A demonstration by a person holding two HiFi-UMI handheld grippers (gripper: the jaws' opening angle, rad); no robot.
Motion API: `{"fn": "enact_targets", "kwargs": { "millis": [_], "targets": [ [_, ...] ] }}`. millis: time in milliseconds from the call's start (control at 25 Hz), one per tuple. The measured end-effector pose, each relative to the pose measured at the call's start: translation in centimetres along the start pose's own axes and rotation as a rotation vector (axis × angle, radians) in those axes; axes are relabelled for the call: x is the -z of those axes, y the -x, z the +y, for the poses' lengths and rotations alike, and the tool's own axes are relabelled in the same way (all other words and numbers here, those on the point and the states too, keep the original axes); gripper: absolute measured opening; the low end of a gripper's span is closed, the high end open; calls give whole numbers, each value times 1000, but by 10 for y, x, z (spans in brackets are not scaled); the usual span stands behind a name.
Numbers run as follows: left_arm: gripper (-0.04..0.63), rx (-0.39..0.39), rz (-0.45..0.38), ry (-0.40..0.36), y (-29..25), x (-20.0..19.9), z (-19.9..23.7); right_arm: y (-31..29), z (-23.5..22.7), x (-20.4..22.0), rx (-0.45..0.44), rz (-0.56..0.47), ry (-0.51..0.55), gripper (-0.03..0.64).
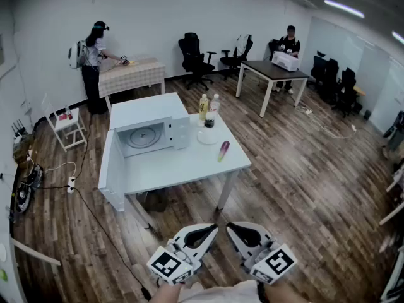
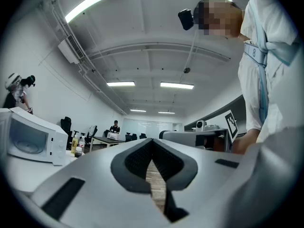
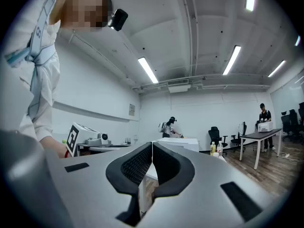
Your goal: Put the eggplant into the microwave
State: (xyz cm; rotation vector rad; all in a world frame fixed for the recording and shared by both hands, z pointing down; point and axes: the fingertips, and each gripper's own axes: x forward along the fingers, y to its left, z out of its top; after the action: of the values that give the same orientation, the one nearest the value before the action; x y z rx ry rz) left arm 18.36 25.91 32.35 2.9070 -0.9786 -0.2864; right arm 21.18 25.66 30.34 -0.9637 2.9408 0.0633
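Observation:
The eggplant (image 1: 223, 150), purple with a pale green end, lies on the white table (image 1: 183, 169) near its right front corner. The white microwave (image 1: 148, 128) stands at the table's left, its door (image 1: 112, 172) swung wide and the turntable bare inside. Both grippers are held low and close to me, well short of the table. My left gripper (image 1: 211, 230) and right gripper (image 1: 231, 228) sit side by side, each shut with nothing between the pads. In the left gripper view the left gripper (image 2: 152, 142) points past the microwave (image 2: 28, 139). The right gripper (image 3: 152, 144) faces the table (image 3: 176, 145).
Bottles (image 1: 208, 109) and a white bowl (image 1: 207, 136) stand behind the eggplant. Wood floor lies between me and the table. A person (image 1: 93, 62) works at a far table, another (image 1: 289, 46) at a dark desk (image 1: 273, 73). Office chairs (image 1: 194, 59) line the back wall. Cables (image 1: 69, 182) run left.

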Motion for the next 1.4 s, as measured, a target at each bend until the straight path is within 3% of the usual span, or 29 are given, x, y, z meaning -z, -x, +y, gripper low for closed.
{"fn": "enact_targets", "kwargs": {
  "millis": [840,1120,1320,1400],
  "targets": [
    [2,17,-29,1,10,-6,12,-18,-1,7,5,41,0,34],
    [2,-10,-29,23,26,1,28,-30,6,17,-7,40,-58,37],
    [2,-33,-33,26,30,-4,46,-51,-6,29,5,93,-73,43],
    [2,-52,-35,33,30,-4,57,-61,-14,33,-6,102,-79,84]
  ]
}}
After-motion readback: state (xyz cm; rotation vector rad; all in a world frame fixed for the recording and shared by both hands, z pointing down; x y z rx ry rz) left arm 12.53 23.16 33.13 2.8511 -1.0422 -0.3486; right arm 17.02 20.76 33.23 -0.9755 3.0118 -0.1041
